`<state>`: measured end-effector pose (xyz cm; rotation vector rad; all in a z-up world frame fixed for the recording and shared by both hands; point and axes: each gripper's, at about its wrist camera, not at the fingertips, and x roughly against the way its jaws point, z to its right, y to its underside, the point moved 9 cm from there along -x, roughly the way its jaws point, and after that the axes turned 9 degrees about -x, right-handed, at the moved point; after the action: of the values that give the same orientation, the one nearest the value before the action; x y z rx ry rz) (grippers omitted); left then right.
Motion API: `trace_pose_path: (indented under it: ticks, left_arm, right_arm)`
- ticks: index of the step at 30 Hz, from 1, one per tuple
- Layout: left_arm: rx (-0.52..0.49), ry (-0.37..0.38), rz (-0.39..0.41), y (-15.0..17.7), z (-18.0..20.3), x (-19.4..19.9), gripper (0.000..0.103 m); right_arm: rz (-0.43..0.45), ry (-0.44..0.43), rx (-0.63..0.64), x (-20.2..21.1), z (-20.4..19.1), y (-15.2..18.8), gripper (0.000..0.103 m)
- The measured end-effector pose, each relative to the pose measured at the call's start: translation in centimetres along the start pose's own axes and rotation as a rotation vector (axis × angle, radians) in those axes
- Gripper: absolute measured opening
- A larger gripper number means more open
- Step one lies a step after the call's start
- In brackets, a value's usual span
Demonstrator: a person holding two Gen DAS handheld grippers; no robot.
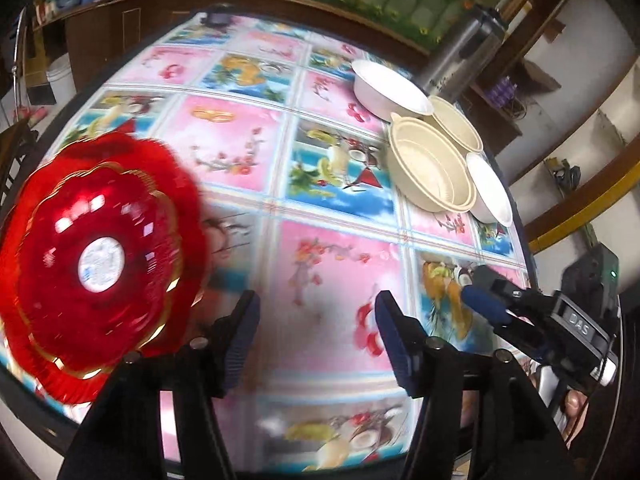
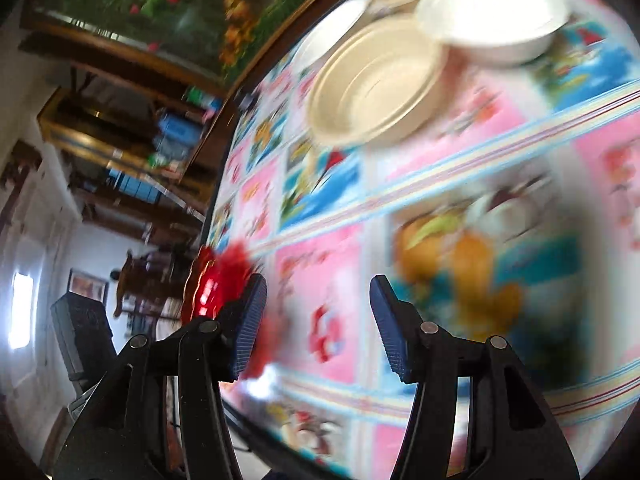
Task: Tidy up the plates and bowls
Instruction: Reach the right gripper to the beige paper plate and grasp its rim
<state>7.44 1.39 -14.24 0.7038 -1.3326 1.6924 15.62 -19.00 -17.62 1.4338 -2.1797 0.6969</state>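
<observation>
Round tabletop [image 1: 340, 248], covered with pink-and-blue fruit/flower print cloth.
Red scalloped plates [image 1: 100, 260], apparently stacked, gold-trimmed edges, white sticker at centre, near left on tabletop, blurred; also visible behind left finger in right wrist view [image 2: 212, 284].
Bowl cluster far right on tabletop: large beige bowl [image 1: 432, 168] in the middle, rim looks doubled, nested or not unclear. Second beige bowl [image 1: 458, 124] just behind it, white bowl [image 1: 390, 86] at far end, smaller white bowl [image 1: 490, 188] at right, all crowded together.
Steel flask [image 1: 460, 56] upright just beyond the bowls at table edge.
Left gripper [image 1: 318, 340] over near centre of tabletop, fingers spread apart, nothing between them.
Right gripper [image 1: 492, 300] near right, seen from the side in left view; in own view [image 2: 318, 328] fingers parted, nothing held, heavy blur. Beige bowl [image 2: 376, 80] and white bowl [image 2: 492, 16] ahead of it.
</observation>
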Motion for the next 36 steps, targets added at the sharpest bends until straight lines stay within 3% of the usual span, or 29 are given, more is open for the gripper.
trace_pose_path:
  ticks: [2,4,9,15,21,36]
  left_arm:
    - [0.0,0.0,-0.005,-1.5,0.9,-0.7,0.063]
    - [-0.001,0.0,-0.005,-3.1,1.7,-1.3,0.066]
    - [0.036,-0.025,0.01,-7.0,2.4,-3.2,0.075]
    - [0.092,-0.036,-0.006,-10.1,2.9,-6.3,0.075]
    - [0.111,-0.049,-0.037,-12.4,3.2,-9.5,0.076]
    - [0.118,0.015,-0.056,-13.2,5.1,-12.6,0.076]
  right_arm:
    - [0.051,0.008,-0.016,1.5,0.9,-1.8,0.056]
    - [0.091,0.036,-0.022,2.7,1.4,-3.2,0.065]
    - [0.164,0.07,-0.049,4.3,2.1,-7.8,0.065]
    - [0.125,0.069,-0.108,2.7,2.8,-11.4,0.065]
    - [0.072,0.039,-0.165,0.1,3.5,-12.5,0.065]
    - [0.096,-0.008,-0.189,-1.9,4.0,-13.5,0.065]
